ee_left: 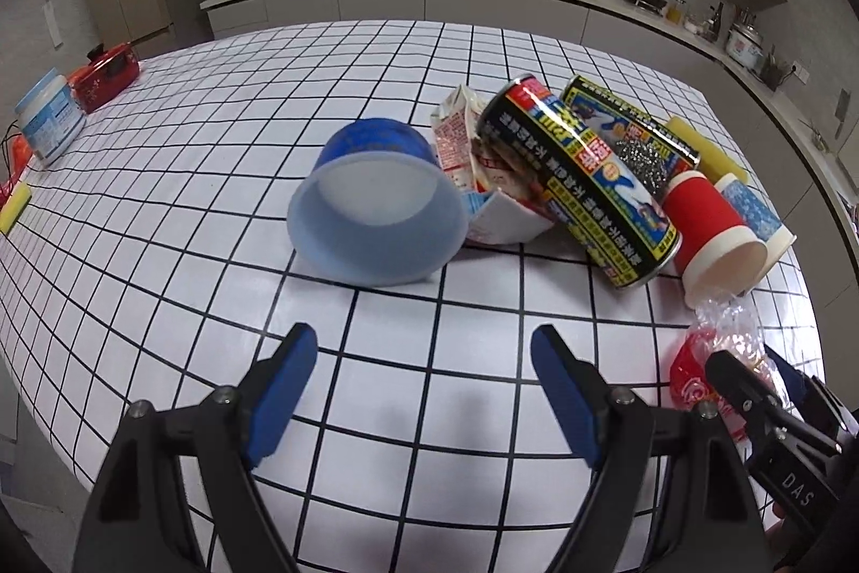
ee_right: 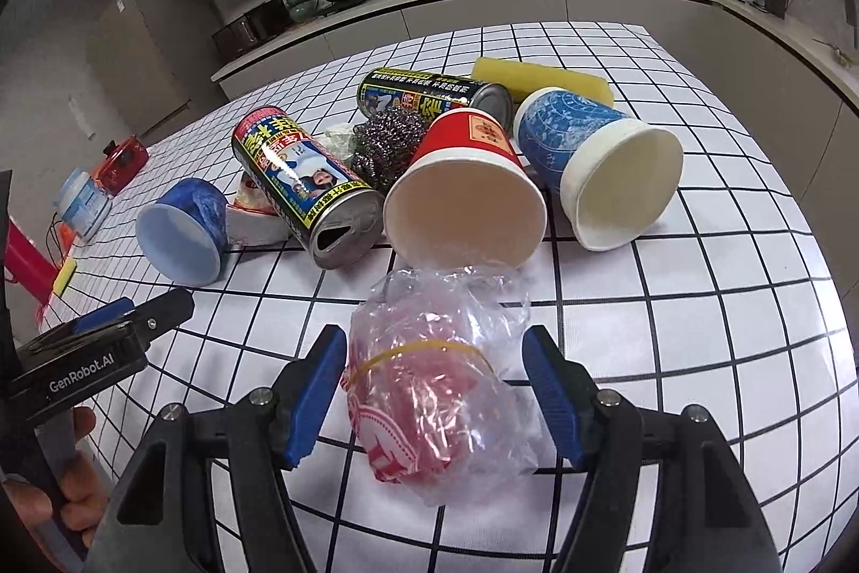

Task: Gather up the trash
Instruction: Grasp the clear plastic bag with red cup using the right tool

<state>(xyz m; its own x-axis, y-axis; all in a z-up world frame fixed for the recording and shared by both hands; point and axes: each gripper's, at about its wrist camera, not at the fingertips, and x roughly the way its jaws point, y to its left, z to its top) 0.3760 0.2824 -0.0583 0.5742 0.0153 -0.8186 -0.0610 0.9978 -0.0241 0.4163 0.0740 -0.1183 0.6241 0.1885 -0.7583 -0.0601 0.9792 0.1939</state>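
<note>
A pile of trash lies on the white grid table point(ee_left: 215, 175): a tipped blue plastic cup point(ee_left: 376, 213), a crushed carton point(ee_left: 472, 175), two black cans point(ee_left: 580, 175), a steel scourer point(ee_right: 386, 143), a red paper cup point(ee_right: 467, 191) and a blue paper cup point(ee_right: 596, 165). My left gripper point(ee_left: 424, 353) is open and empty, just short of the blue plastic cup. My right gripper point(ee_right: 435, 358) is open, its fingers on either side of a crumpled clear plastic bag with red print and a rubber band point(ee_right: 445, 390); the pads do not visibly touch it.
A yellow sponge point(ee_right: 542, 81) lies behind the cups. A white jar point(ee_left: 48, 116), a red box point(ee_left: 107, 73) and a small sponge point(ee_left: 13, 208) sit at the table's far left edge. The kitchen counter with pans runs behind.
</note>
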